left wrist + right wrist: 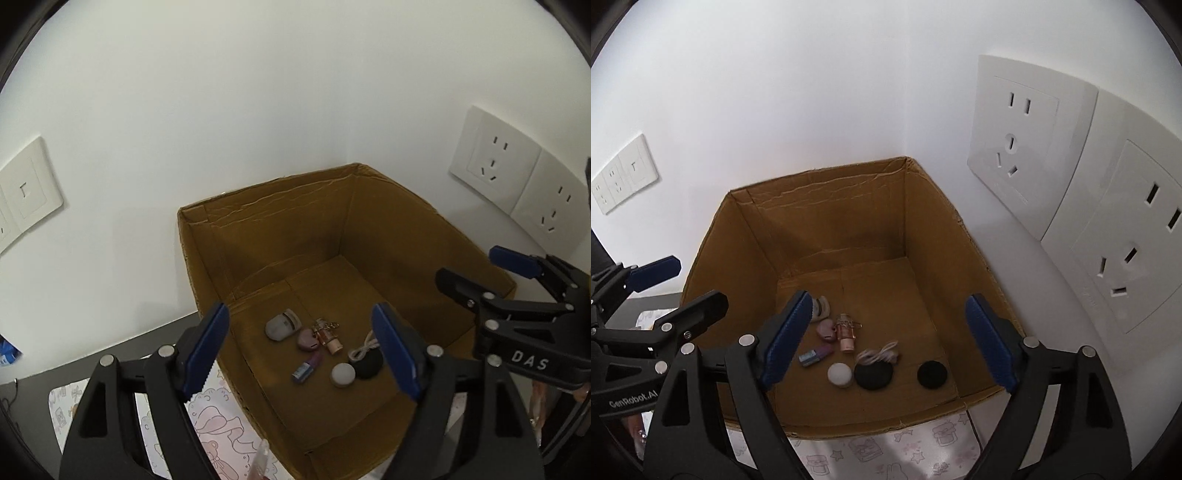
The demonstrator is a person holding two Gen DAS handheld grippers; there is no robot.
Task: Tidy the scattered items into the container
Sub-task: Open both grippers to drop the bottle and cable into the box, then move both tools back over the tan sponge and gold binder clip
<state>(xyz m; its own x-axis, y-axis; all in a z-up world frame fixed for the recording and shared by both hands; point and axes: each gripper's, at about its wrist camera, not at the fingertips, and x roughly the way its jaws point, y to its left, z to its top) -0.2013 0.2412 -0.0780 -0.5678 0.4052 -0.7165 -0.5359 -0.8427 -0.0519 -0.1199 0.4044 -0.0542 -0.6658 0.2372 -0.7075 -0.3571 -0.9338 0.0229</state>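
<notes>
Both hand-held grippers hang over the open cardboard box (849, 229) — the left hand-held gripper (303, 350) and the right hand-held gripper (886, 343) each have blue pads spread wide, holding and touching nothing. On the box floor lie the scattered items — a white round case (839, 374), a black disc (873, 376), and a rose-gold keychain (846, 332).
</notes>
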